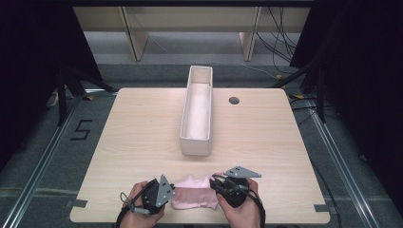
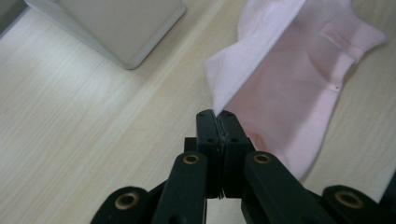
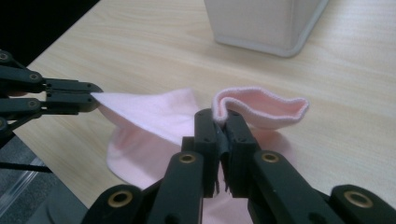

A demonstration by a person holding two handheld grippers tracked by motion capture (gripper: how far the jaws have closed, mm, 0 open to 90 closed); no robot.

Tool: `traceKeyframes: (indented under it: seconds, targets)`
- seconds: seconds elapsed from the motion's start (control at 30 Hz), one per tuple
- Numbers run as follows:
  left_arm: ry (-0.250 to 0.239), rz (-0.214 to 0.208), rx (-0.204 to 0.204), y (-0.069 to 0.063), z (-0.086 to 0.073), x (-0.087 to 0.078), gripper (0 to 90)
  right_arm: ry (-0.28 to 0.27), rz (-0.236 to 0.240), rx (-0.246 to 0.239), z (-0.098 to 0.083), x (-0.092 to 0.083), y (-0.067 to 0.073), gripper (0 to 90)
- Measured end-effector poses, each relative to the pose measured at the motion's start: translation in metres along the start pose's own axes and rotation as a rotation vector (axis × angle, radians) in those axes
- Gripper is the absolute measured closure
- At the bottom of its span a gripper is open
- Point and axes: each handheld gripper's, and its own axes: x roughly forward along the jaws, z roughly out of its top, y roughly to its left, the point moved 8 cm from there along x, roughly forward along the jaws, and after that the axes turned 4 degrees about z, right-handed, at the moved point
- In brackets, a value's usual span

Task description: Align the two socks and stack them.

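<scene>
Now my pink sock (image 1: pixel 192 192) lies left-right along the near bench (image 1: pixel 142 128) edge, pinched by left tool (image 2: pixel 217 113) and right tool (image 3: pixel 220 116); right gripper view reveals its curled cuff.

Pale pink sock (image 1: pixel 192 192), partly lifted, at the table's near edge

In the high view, both hands cover much of each tool, and the right tool (image 1: pixel 219 183) hides an edge of the pink sock (image 1: pixel 192 192). The picture's top edge cuts off the white box (image 3: pixel 266 23) in both gripper views. The sock's pinched edges vanish between the jaws.
</scene>
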Motion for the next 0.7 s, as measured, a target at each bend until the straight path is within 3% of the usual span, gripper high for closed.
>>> traceKeyframes:
  seconds: [0.07,0.13,0.17,0.2,0.27,0.3,0.43,0.47,0.5,0.57,0.7]
  targets:
    - [0.002,-0.005,0.013,-0.003,0.000,0.000,87.8,0.019,-0.014,-0.024,-0.004,0.001,-0.004,85.4]
    - [0.004,-0.011,0.022,-0.007,-0.001,0.001,87.6,0.025,-0.006,-0.013,-0.008,0.001,-0.002,85.2]
    - [0.015,-0.019,0.031,-0.009,-0.002,0.001,87.6,0.030,-0.013,0.025,-0.011,0.001,0.000,85.1]
    - [0.021,-0.033,0.036,-0.012,-0.004,0.002,87.2,0.043,-0.011,-0.009,-0.014,0.002,-0.003,84.9]
    - [0.028,-0.038,0.044,-0.014,-0.005,0.003,87.0,0.044,-0.008,0.011,-0.016,0.002,-0.002,84.8]
    - [0.039,-0.049,0.050,-0.017,-0.007,0.003,86.3,0.049,-0.020,-0.009,-0.018,0.002,-0.004,84.5]
    - [0.046,-0.068,0.048,-0.022,-0.009,0.004,85.2,0.075,-0.030,0.013,-0.027,0.001,-0.007,83.4]
    - [0.031,-0.073,0.039,-0.024,-0.009,0.006,84.5,0.073,-0.028,0.038,-0.030,0.002,-0.007,82.7]
    - [0.056,-0.077,0.069,-0.023,-0.011,0.005,83.9,0.082,-0.032,0.002,-0.032,0.001,-0.011,81.4]
    - [0.059,-0.084,0.066,-0.024,-0.013,0.005,79.7,0.115,-0.044,0.020,-0.040,-0.001,-0.016,77.8]
    - [0.055,-0.103,0.050,-0.025,-0.015,0.002,74.4,0.124,-0.063,0.025,-0.044,-0.010,-0.022,74.9]
